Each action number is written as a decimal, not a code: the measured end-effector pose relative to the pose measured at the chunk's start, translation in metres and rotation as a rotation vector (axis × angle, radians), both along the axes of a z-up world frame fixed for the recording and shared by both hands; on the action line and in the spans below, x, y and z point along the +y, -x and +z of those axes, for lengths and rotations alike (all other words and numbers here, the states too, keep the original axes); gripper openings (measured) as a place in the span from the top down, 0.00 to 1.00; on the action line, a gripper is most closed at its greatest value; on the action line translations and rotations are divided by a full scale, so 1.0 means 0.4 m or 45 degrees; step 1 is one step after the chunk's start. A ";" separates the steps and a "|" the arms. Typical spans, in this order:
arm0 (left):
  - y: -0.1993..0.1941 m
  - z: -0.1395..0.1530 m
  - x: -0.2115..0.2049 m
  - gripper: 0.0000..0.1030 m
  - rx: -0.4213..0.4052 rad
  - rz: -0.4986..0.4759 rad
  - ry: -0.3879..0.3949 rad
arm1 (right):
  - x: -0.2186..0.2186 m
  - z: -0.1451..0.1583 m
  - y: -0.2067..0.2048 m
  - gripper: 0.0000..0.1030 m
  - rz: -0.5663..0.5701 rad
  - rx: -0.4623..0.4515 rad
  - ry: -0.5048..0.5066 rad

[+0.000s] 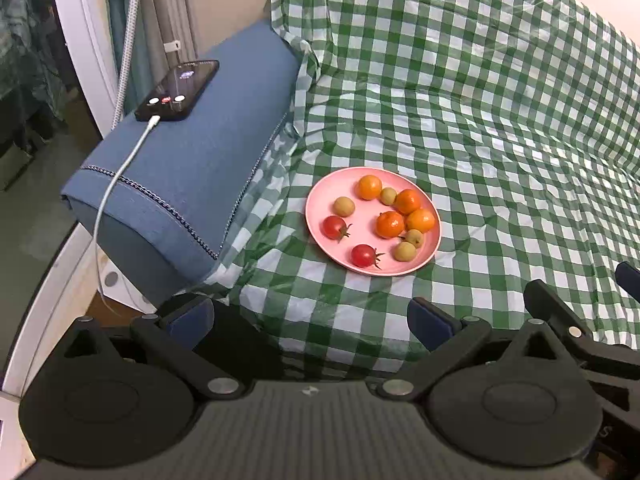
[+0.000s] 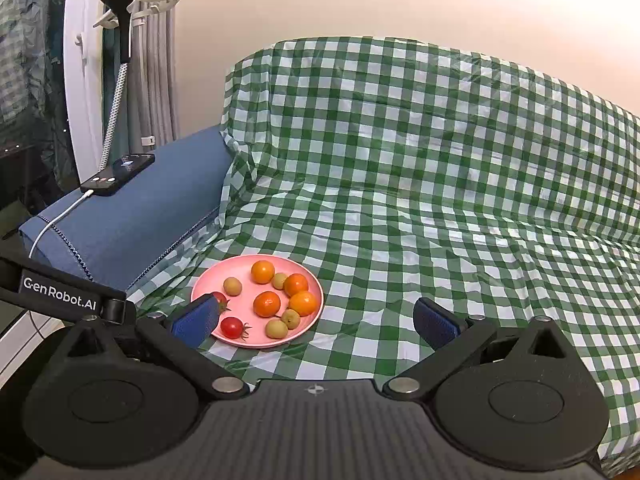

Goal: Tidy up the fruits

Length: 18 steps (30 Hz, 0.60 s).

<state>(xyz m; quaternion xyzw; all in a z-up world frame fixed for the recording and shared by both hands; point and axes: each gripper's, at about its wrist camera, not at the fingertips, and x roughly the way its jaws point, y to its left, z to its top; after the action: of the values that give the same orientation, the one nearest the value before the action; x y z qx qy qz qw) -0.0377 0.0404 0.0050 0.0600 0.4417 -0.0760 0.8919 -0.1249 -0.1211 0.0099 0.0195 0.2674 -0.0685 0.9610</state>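
Observation:
A pink plate point(image 1: 320, 208) point(image 2: 208, 286) lies on the green checked cloth over a sofa seat. It holds several orange mandarins point(image 1: 389, 224) point(image 2: 267, 304), two red cherry tomatoes point(image 1: 363, 255) point(image 2: 232, 327) and several small yellow-green fruits point(image 1: 344, 206) point(image 2: 232, 286). My left gripper point(image 1: 310, 320) is open and empty, short of the plate. My right gripper point(image 2: 316, 322) is open and empty; its left finger point(image 2: 196, 320) partly hides one tomato at the plate's near left rim.
A blue sofa armrest point(image 1: 192, 168) point(image 2: 132, 220) stands left of the plate, with a phone point(image 1: 178, 90) point(image 2: 118, 173) on a white cable point(image 1: 120, 172). The checked cloth point(image 1: 500, 140) point(image 2: 440, 200) covers seat and backrest. The left gripper's body point(image 2: 60, 294) shows at left.

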 end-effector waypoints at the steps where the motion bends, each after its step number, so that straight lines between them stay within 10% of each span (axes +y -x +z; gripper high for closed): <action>1: 0.000 0.000 0.000 0.00 0.001 0.004 -0.004 | 0.000 0.000 0.001 0.01 0.002 -0.002 0.001; 18: -0.029 -0.034 -0.037 0.00 -0.023 -0.048 -0.166 | -0.008 -0.020 -0.010 0.01 -0.005 0.038 -0.029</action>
<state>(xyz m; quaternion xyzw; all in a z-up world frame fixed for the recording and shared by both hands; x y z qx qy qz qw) -0.0260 0.0255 -0.0086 0.1268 0.4364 -0.0635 0.8885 -0.1211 -0.1242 0.0018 0.0299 0.2822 -0.0677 0.9565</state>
